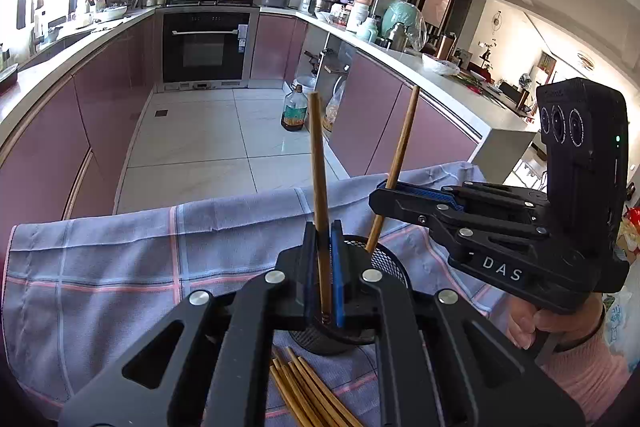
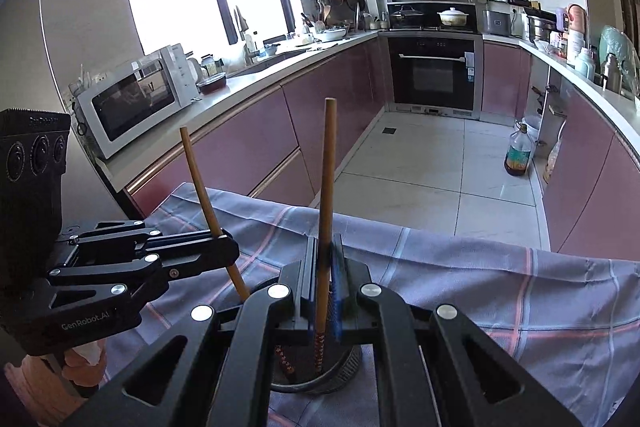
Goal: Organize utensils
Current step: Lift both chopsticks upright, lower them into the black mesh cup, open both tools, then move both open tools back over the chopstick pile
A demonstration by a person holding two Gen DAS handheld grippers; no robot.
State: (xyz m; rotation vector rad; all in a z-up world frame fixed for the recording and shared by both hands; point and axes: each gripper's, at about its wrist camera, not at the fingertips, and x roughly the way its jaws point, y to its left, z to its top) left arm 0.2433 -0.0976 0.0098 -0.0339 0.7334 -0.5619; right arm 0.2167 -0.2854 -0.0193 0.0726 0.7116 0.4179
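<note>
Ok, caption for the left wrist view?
Both grippers lower one chopstick each into the mesh holder; spare chopsticks wait on cloth.

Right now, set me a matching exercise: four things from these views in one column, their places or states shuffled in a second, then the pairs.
Things
1. left gripper
2. loose chopsticks
3. mesh holder
4. oil bottle

Places or states
A. standing on the floor tiles
B. lying flat on the checked cloth
C. shut on one upright chopstick
D. standing on the cloth, chopstick tips inside

Pairs: 1-C, 2-B, 3-D, 4-A
</note>
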